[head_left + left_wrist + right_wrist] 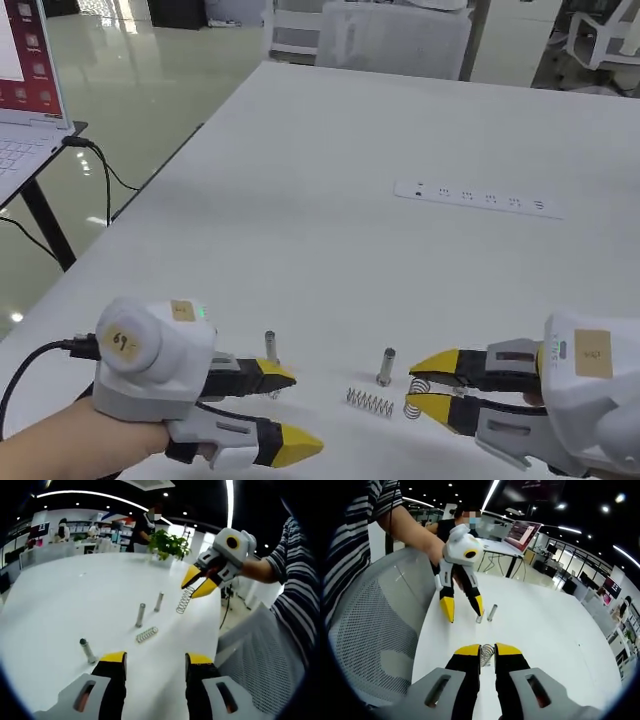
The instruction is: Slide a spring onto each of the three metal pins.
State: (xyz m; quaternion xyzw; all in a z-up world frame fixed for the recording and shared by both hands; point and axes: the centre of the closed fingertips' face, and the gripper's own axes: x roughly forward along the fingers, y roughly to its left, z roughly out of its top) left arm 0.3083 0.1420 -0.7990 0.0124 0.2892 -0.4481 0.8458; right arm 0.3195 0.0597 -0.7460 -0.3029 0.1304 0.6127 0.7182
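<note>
Three metal pins [140, 615] stand bare on the white surface [300, 230] as the right gripper [413, 385], fingers pinched on a spring [487, 652], hovers beside the right pin [386, 366], where lining the coil squarely over the tip looks key, while the left gripper [295, 410] holds its fingers wide and empty.

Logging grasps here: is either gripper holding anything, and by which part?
The right gripper pinches a spring by one end; the left gripper is open, holding nothing.
</note>
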